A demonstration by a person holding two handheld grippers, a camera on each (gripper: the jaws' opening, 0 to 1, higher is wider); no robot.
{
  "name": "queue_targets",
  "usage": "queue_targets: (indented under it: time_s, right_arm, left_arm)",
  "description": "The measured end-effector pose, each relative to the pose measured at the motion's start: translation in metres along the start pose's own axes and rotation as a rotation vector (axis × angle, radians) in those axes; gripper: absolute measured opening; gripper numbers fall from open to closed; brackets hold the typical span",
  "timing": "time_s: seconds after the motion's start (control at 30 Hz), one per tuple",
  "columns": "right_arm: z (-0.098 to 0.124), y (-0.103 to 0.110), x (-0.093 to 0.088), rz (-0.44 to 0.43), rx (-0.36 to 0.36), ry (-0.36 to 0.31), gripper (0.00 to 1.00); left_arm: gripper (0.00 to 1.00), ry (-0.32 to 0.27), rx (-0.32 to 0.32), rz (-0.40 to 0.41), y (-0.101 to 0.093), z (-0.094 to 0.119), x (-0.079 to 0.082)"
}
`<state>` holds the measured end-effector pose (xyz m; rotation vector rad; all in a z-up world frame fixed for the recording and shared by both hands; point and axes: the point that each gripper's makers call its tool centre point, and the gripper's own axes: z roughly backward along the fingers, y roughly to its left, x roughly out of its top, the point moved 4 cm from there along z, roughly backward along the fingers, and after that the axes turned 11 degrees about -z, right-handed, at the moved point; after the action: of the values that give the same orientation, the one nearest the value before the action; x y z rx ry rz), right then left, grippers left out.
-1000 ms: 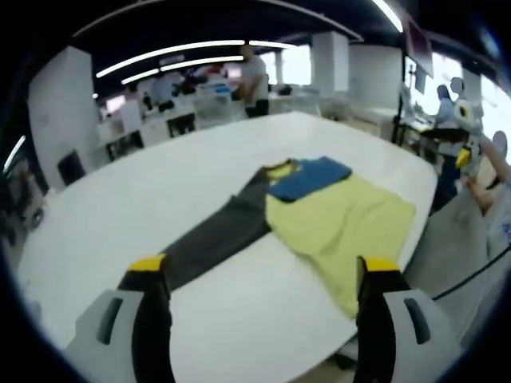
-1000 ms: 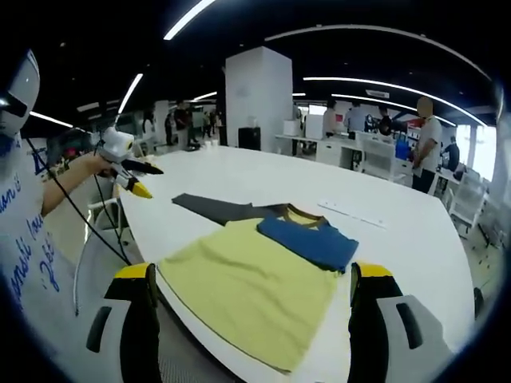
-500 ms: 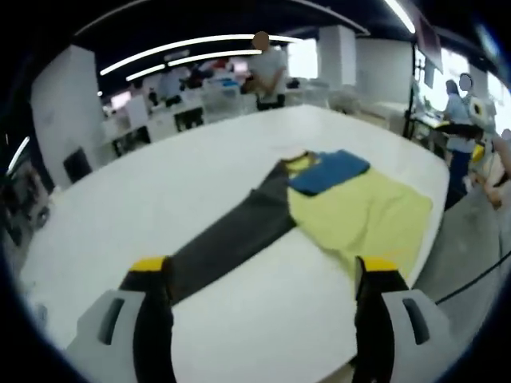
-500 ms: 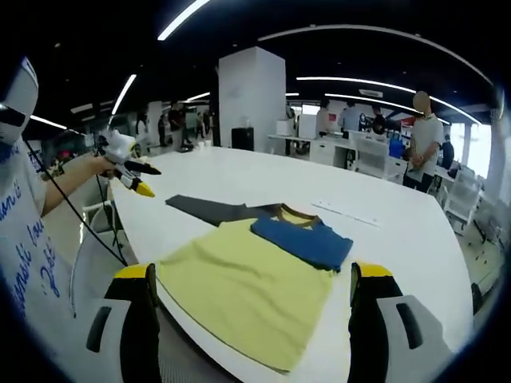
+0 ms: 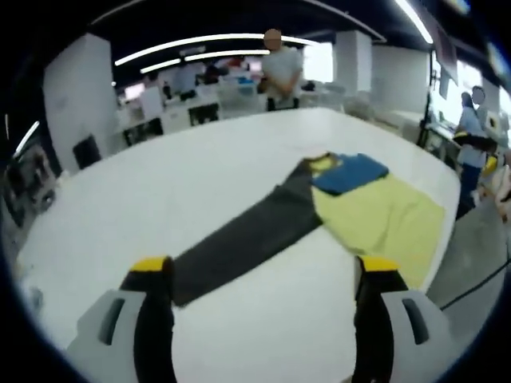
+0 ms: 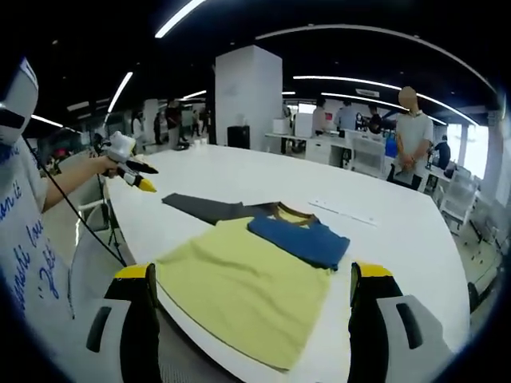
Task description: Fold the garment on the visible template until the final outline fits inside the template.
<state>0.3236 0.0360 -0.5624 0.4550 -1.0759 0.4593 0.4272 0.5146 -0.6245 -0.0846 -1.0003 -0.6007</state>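
The yellow garment (image 6: pixel 243 299) lies flat on the white table (image 6: pixel 399 239), just ahead of the right gripper (image 6: pixel 249 299), with one blue sleeve (image 6: pixel 297 239) folded across the chest and the grey sleeve (image 5: pixel 247 239) stretched toward the left gripper (image 5: pixel 263 279). Both grippers are wide apart, holding nothing. Folding looks barely begun; no template is discernible.

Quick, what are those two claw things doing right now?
Left gripper: open, holding nothing.
Right gripper: open, holding nothing.

Left gripper (image 5: pixel 263 271) held in the air, jaws wide apart, nothing between. Right gripper (image 6: pixel 251 279) likewise parted and without load. Left arm (image 6: pixel 68 179) stretched out.
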Motion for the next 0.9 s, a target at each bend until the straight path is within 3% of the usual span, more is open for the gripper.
queue_targets:
  time_s: [0.9]
  right_arm:
    - [0.006,0.002,-0.001,-0.026,-0.073,0.009,1.0]
  left_arm:
    - [0.91,0.061,0.032,0.107,0.05,-0.035,-0.046]
